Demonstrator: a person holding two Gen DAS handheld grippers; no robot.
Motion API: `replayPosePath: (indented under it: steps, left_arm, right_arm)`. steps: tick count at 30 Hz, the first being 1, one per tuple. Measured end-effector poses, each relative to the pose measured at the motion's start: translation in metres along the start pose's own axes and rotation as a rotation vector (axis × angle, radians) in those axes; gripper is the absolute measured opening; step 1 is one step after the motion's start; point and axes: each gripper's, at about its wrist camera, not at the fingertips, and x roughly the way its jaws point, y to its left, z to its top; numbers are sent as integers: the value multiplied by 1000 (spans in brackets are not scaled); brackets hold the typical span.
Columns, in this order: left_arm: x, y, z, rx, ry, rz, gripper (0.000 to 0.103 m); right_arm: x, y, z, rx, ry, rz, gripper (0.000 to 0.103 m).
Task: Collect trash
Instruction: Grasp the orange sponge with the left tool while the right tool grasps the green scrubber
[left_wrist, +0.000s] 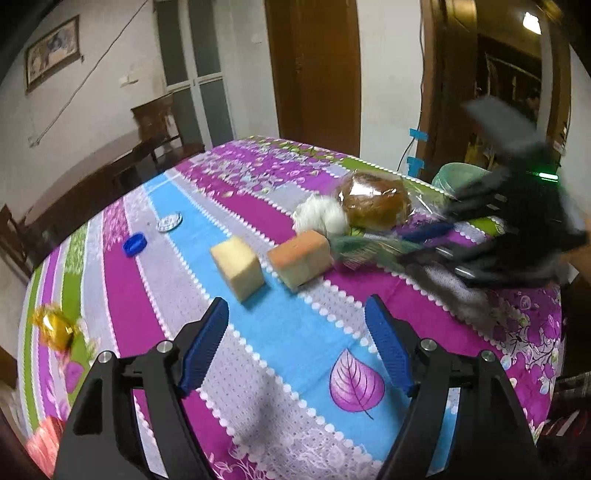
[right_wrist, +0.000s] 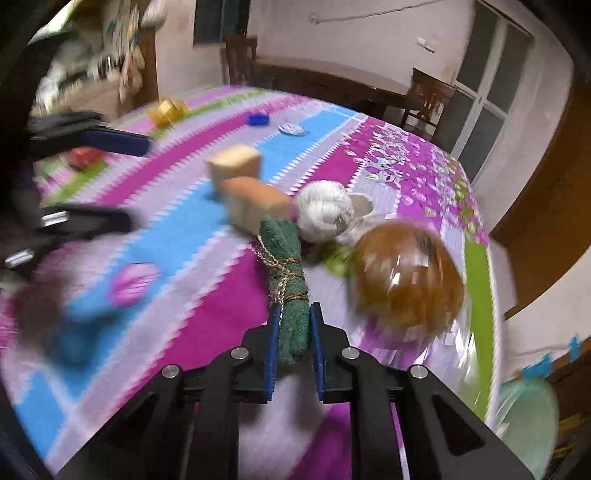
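Right wrist view, lower centre: the right gripper (right_wrist: 293, 328) is clamped on the near end of a green bundle (right_wrist: 286, 266), a rolled scrubby thing tied round with thin cord, which runs up the frame from between the blue pads. Whether its far end is clear of the tablecloth (right_wrist: 207, 317) I cannot tell; the frame is smeared with motion. I judge the step in hand to be the carrying-off of this piece. What comes next is to take it to a bin; a pale green container (right_wrist: 528, 410) at the lower right edge, off the table, may be that bin, though its blur leaves this unsure.

In the left wrist view the left gripper (left_wrist: 297, 347) stands wide apart and empty at the bottom of the frame, over the blue stripe of the cloth.

Just beyond the bundle's tip lie a white ball of yarn (right_wrist: 325, 212) and an orange-topped sponge (right_wrist: 255, 205), both close enough to be dragged along. A wrapped bun (right_wrist: 406, 275) in crackly clear film sits right of the bundle, between it and the container, so the swing rightward should rise over it. Farther up are a yellow sponge (left_wrist: 238, 267), a blue cap (left_wrist: 135, 244), a clear lid (left_wrist: 169, 222), and a gold wrapper (left_wrist: 51, 326) at the left edge.
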Motion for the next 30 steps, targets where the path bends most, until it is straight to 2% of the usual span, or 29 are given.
replayPosePath:
  steps: [3,5,6,8,10,12,14,18,20,25,26,27,28,29,30]
  left_arm:
    - [4,-2,15,1,4,-46,73]
    - [9,-5,21,12,4,-56,72]
    - [10,-10,23,32,-2,-68,71]
    - [9,-19,21,83,-13,-91,72]
    - [9,-30,17,136,-18,-100,72]
    - [18,-38,17,142,7,-98,72]
    - [30,-40,18,116,43,-94,75]
    - [57,-33,21,13,93,14,75]
    - [65,-26,21,-29,107,41,75]
    - [82,-17,23,-97,134,69,75]
    - [86,-18,23,-99,142,79,72]
    - [90,-18,22,-105,156,88,59]
    - [92,-18,21,-112,162,86,58]
    - [91,-18,20,-117,148,99,48]
    - [89,-19,20,-113,147,109,46]
  right_arm:
    - [-34,8,-26,88,-43,135,17]
    - [-54,12,-43,135,-74,181,17]
    - [-69,10,-56,188,-97,248,17]
    - [-87,10,-72,231,-128,290,17]
    - [-105,9,-92,274,-163,295,17]
    - [-119,8,-110,308,-204,299,17]
    - [-126,7,-122,336,-226,277,17]
    - [-133,7,-142,412,-267,297,18]
    - [-131,6,-145,428,-269,297,18]
    - [-126,-1,-154,466,-266,263,18]
    - [-126,-2,-155,473,-266,258,18]
    - [-125,-4,-155,487,-268,254,18]
    - [-124,-5,-156,495,-270,249,18]
    - [-124,-6,-156,500,-270,237,18]
    - [-123,-7,-155,504,-267,226,18]
